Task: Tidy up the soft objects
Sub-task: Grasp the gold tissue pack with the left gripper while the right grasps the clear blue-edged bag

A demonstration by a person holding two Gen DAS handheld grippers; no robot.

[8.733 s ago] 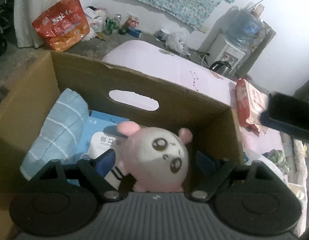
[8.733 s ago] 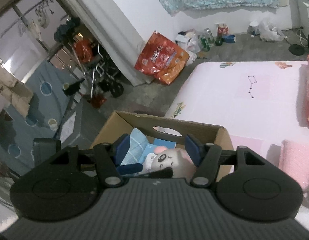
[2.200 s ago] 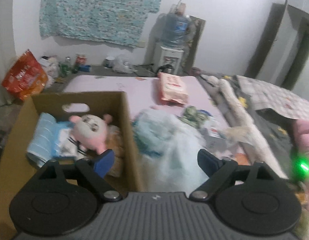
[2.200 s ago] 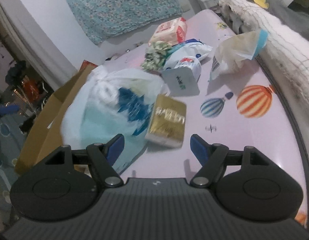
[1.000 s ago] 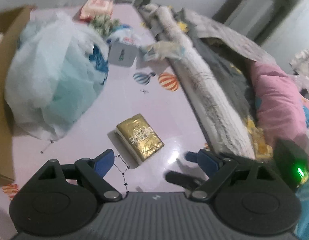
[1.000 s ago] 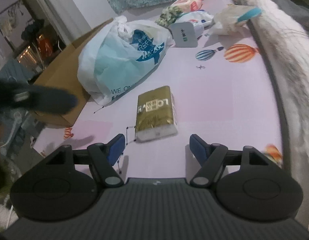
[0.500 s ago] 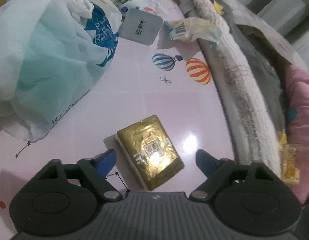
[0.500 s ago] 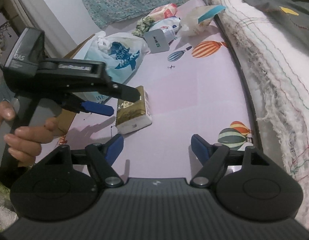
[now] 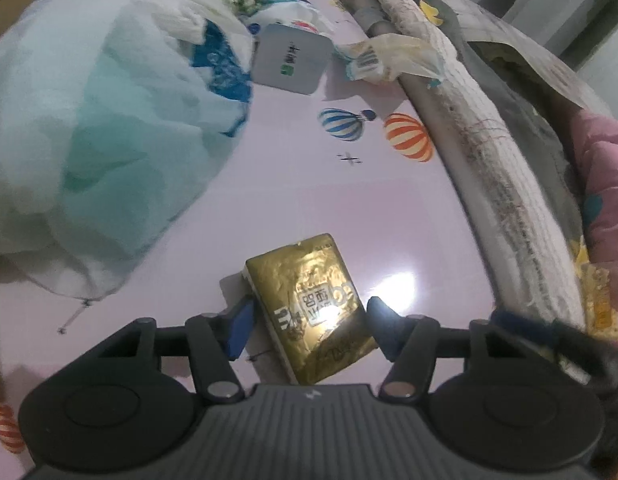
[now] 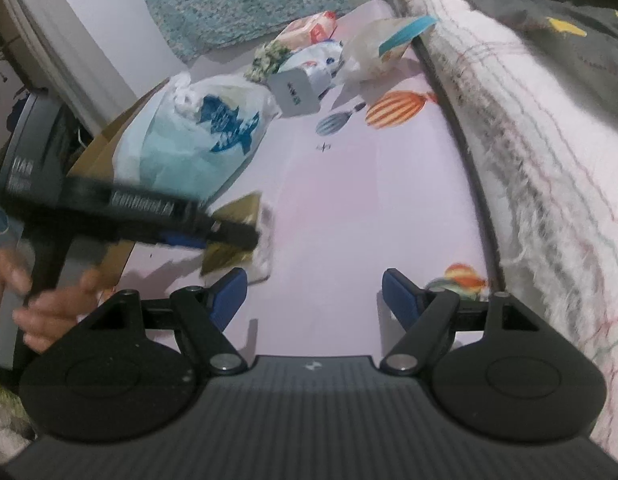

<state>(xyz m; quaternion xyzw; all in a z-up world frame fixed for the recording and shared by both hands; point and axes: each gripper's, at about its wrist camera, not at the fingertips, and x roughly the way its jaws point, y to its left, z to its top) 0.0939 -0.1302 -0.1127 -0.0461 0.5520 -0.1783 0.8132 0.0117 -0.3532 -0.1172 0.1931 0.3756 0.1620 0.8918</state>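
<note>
Left gripper (image 9: 309, 326): jaws apart, straddling the gold tissue pack (image 9: 311, 306); contact with its sides cannot be told.
Gold tissue pack: lying flat on the pink balloon-print mat (image 9: 309, 180).
Right gripper (image 10: 315, 296): jaws apart, nothing between them, above bare mat.
White plastic bag (image 9: 97, 120): left of the pack, beside a cardboard box (image 10: 105, 152).
Rolled blanket (image 10: 529, 128): along the mat's right edge.

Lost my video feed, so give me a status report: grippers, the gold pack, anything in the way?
Left gripper open, straddling gold tissue pack, no squeeze visible. Right gripper open, empty. White plastic bag beside pack, apart.
</note>
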